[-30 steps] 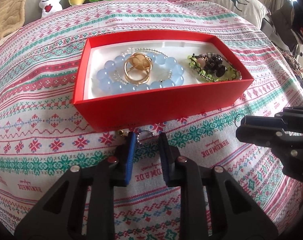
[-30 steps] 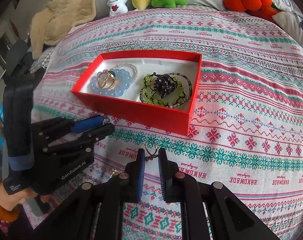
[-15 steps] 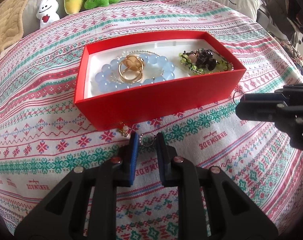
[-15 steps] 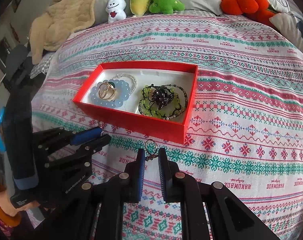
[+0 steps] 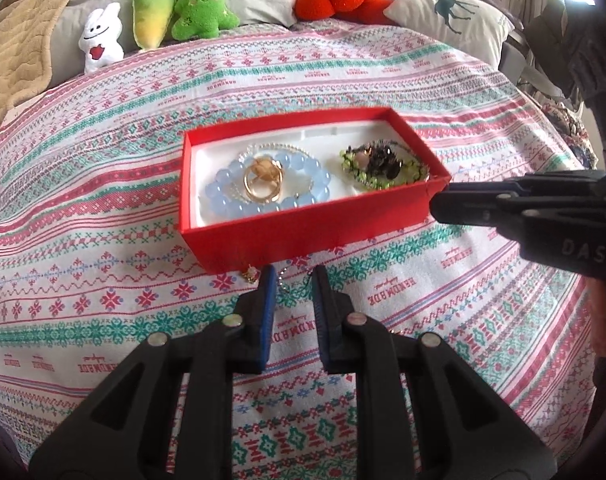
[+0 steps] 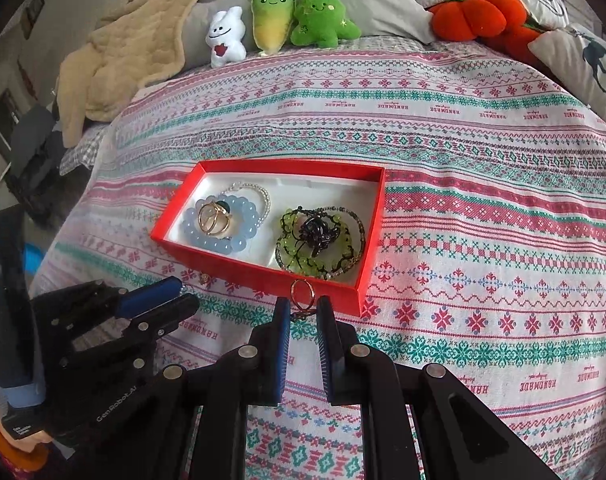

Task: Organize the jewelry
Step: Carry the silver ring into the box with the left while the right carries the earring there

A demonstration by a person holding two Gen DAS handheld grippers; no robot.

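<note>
The left tongs (image 5: 293, 280), seen from the left wrist, stand narrow, pinching a thin silver chain (image 5: 281, 282). Its small charm (image 5: 250, 274) hangs just left of the tips. The red box (image 5: 303, 236) lies straight ahead of them, its long axis running across their line of reach and its near wall just beyond the tips. Inside it, a blue bead bracelet (image 5: 219, 196) lies ahead and left, and a green and dark bead cluster (image 5: 383, 180) ahead and right. The right tongs (image 5: 437, 204) come in from the right, their tips by the box's near right corner.

From the right wrist, the right tongs (image 6: 303, 308) are pressed nearly together on a small hoop (image 6: 301, 291), which stands up between the pads. The box (image 6: 259, 274) lies ahead and slightly left, its long axis slanting away to the left. Its near wall stands directly behind the hoop, so this hand looks the nearer one for a drop over the wall, onto the green-bead end. The left tongs (image 6: 191, 300) hang lower left, further from that wall.
</note>
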